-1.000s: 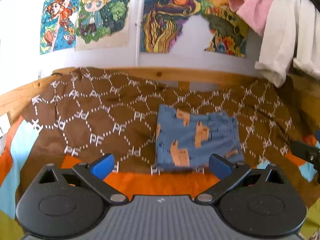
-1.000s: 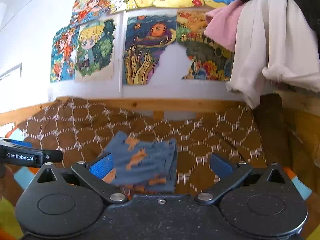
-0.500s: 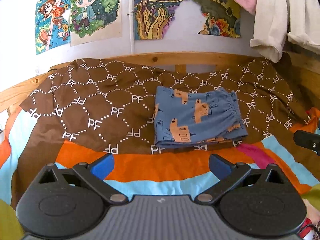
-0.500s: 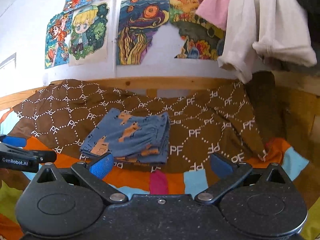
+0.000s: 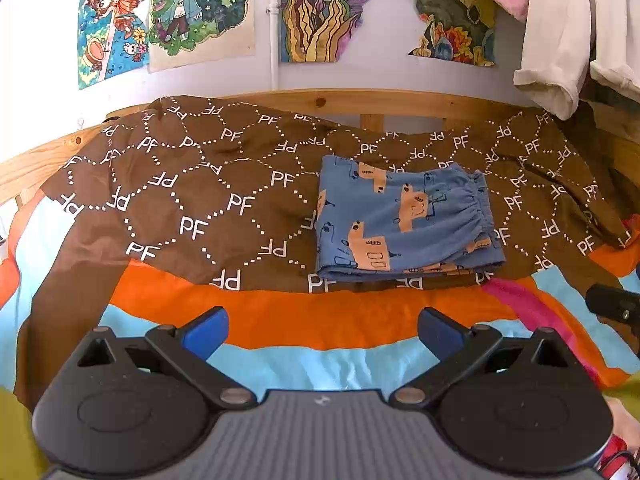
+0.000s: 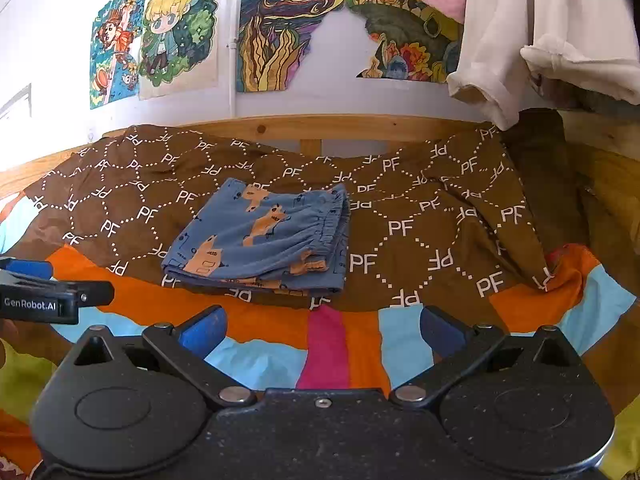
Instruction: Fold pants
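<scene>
The blue pants point(image 5: 404, 220) with orange animal prints lie folded into a small flat rectangle on the brown patterned blanket point(image 5: 192, 208); they also show in the right wrist view point(image 6: 264, 240). My left gripper point(image 5: 323, 330) is open and empty, well in front of the pants, over the orange and light blue cover. My right gripper point(image 6: 322, 330) is open and empty, also in front of the pants. The left gripper's side shows at the left edge of the right wrist view point(image 6: 52, 294).
A striped orange, blue and pink cover point(image 6: 328, 344) lies under the blanket. A wooden bed rail point(image 5: 360, 100) runs along the back. Posters point(image 5: 192, 8) hang on the wall. White and pink clothes point(image 6: 520, 32) hang at upper right.
Both grippers have pulled back from the folded pants, which now sit farther away. More of the striped cover shows in front. The pants have not moved.
</scene>
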Tool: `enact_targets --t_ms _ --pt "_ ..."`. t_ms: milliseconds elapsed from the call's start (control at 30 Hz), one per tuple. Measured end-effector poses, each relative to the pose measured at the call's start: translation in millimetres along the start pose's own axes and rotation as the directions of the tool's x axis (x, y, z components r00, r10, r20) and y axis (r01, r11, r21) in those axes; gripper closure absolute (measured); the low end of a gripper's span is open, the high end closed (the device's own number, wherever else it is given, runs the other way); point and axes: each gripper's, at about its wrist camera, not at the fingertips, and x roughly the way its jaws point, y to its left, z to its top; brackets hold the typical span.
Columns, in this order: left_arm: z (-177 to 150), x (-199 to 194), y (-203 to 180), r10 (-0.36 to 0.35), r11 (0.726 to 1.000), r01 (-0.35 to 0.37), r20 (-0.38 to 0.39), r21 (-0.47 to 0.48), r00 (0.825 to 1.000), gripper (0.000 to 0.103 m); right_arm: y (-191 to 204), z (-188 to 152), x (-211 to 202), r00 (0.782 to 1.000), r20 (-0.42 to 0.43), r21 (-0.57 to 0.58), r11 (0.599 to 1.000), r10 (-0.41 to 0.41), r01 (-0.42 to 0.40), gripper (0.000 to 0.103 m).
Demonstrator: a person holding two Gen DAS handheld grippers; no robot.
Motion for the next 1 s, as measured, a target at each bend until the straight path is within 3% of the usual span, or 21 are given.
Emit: enact_targets --t_ms 1000 --pt "-1.2 1.5 7.5 -0.002 1.0 0.001 -0.015 -0.03 1.0 0.0 0.1 -0.9 -0.1 1.0 0.004 -0.012 1.0 -0.017 0.017 0.001"
